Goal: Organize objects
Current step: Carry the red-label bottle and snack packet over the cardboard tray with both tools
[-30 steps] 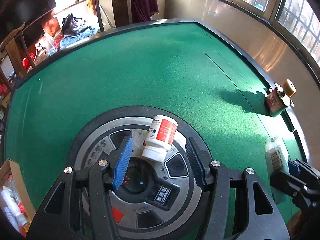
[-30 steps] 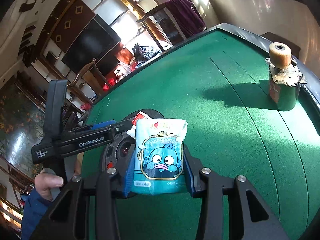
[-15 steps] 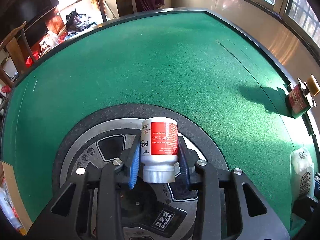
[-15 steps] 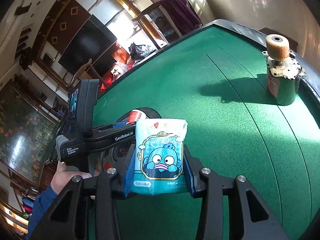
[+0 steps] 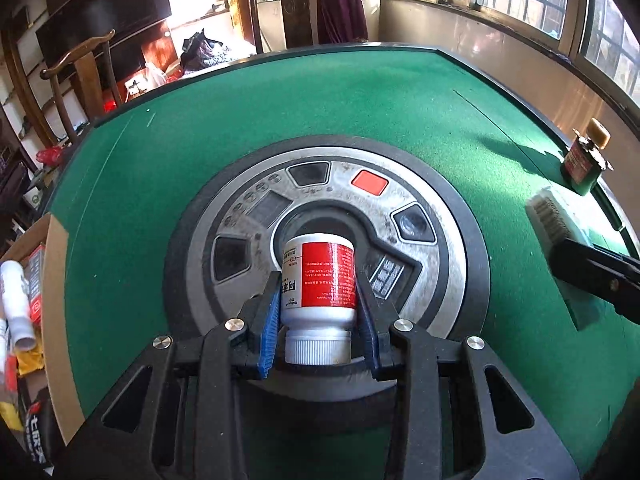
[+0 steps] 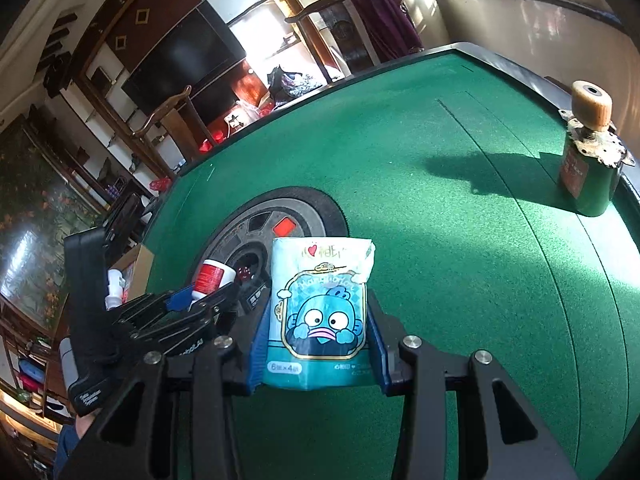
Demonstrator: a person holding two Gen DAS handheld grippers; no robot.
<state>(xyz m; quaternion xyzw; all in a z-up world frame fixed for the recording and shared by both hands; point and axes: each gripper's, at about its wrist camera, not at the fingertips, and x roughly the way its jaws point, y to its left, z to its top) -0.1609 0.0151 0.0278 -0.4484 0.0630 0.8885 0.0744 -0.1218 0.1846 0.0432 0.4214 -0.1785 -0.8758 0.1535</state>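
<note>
A white pill bottle [image 5: 320, 280] with a red label sits between the blue pads of my left gripper [image 5: 318, 292], cap toward the camera. The gripper is shut on it, above the table's round centre console [image 5: 400, 176]. My right gripper [image 6: 318, 304] is shut on a blue tissue pack [image 6: 320, 312] printed with a cartoon fish, held over the green felt [image 6: 440, 240]. In the right wrist view the left gripper [image 6: 192, 300] and its bottle [image 6: 210, 276] show at the lower left. In the left wrist view the tissue pack [image 5: 548, 216] shows at the right edge.
An open cardboard box [image 5: 52, 280] holding tubes and packets stands at the table's left edge. A green can with a tan knob [image 6: 588, 168] stands near the right rim, also seen in the left wrist view [image 5: 582, 160]. Wooden chairs [image 5: 80, 64] stand beyond the table.
The left gripper's jaws closed on the pill bottle that lay on the console, then drew back and left with it, bringing the box further into view. The right gripper shifted slightly, still holding the tissue pack.
</note>
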